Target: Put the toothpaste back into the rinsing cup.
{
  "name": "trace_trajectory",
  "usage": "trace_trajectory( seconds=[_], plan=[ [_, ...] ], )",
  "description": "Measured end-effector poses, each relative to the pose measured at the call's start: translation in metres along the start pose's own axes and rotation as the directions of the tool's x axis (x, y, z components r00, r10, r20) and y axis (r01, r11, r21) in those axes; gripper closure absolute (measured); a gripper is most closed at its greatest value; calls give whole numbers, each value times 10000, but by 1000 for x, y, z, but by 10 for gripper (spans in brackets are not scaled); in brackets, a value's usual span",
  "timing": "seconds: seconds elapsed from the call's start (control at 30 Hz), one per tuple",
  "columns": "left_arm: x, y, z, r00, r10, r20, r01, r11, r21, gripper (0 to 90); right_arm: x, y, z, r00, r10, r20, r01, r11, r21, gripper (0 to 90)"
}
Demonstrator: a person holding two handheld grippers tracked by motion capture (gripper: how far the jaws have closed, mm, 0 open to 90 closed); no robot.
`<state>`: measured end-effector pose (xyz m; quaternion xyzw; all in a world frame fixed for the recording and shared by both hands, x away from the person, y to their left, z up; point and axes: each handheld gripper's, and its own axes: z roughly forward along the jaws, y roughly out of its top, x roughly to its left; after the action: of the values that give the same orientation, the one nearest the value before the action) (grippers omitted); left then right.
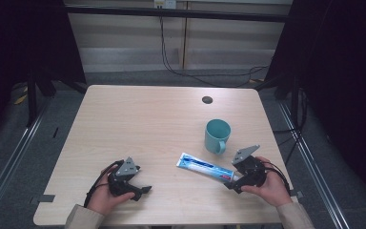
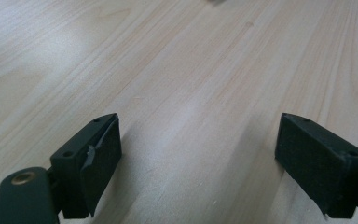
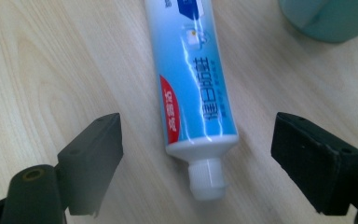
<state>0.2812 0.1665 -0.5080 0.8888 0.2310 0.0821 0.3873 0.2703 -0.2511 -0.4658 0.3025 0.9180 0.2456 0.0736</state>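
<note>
Nearest the camera in the high view, two hands come in over the front edge of the tabletop (image 1: 138, 119), each holding a gripper. On the left, the left gripper (image 1: 145, 190) rests low on the bare wood, well apart from everything else; in the left gripper view its jaws stand wide apart with plain wood grain between them. Moving right, a toothpaste tube (image 1: 205, 167) lies flat on the tabletop, its long axis running diagonally from its flat crimped end, which points back and to the left, down to its capped end, which points forward and to the right, toward the right gripper (image 1: 229, 182). In the right gripper view the tube's white screw cap (image 3: 207, 178) sits between the jaws of that gripper, which are spread wide on either side of it and touch neither the cap nor the blue and white body with its red patch. Just behind the tube, a teal mug (image 1: 217, 136) stands upright with its handle turned toward the front; it is near the tube but apart from it. Farther back on the tabletop is a small dark round grommet (image 1: 207, 99).
</note>
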Motion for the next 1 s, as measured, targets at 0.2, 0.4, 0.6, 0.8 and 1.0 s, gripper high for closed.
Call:
trace_trajectory(
  seconds=[0.2,0.4,0.6,0.8,1.0],
  plan=[
    [0,0,0,10000,-5,0,5,10000,1,142,3,16,1,9999,-136,-90,137,9998,163,171],
    [0,0,0,10000,-3,2,3,10000,-1,142,5,28,4,9991,-401,-140,406,9984,385,178],
    [0,0,0,10000,-6,0,6,10000,5,142,7,39,6,9982,-573,-182,581,9971,494,188],
    [0,0,0,10000,-8,-2,8,10000,-5,142,10,50,12,9962,-822,-288,840,9943,661,199],
    [0,0,0,10000,-6,0,6,10000,-4,142,11,59,15,9946,-956,-394,986,9916,840,200]
  ],
)
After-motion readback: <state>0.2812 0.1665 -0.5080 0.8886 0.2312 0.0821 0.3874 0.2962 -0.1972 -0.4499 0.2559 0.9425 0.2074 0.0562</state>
